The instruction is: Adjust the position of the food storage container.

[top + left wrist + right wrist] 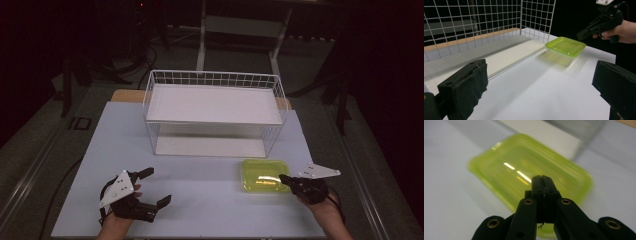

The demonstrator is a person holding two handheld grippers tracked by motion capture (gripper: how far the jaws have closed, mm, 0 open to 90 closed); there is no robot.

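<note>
Your right gripper (284, 178) sits low at the near right of the table (200, 200), jaws pressed together with nothing between them. In the right gripper view the closed tips (541, 178) are over the near half of the lid of the yellow-green container (529, 175); contact with the lid cannot be judged. From above, the tips reach the container's (265, 175) right edge, with your right hand (325, 205) behind and to the right of it.

Your left gripper (157, 186) is at the near left, well apart from the container, jaws spread wide and empty. In the left gripper view the container (565, 46) lies ahead and to the right of its jaws, resting flat on the table (536, 95), lid on, with your right gripper (581, 35) just beyond it.

The white wire basket (215, 80) stands ahead of both grippers, toward the far side of the table, its open front facing you. A white shelf board (215, 102) rests inside it, with a lower white base (210, 146) beneath. The container is just in front of the basket's right front corner, not touching it.
</note>
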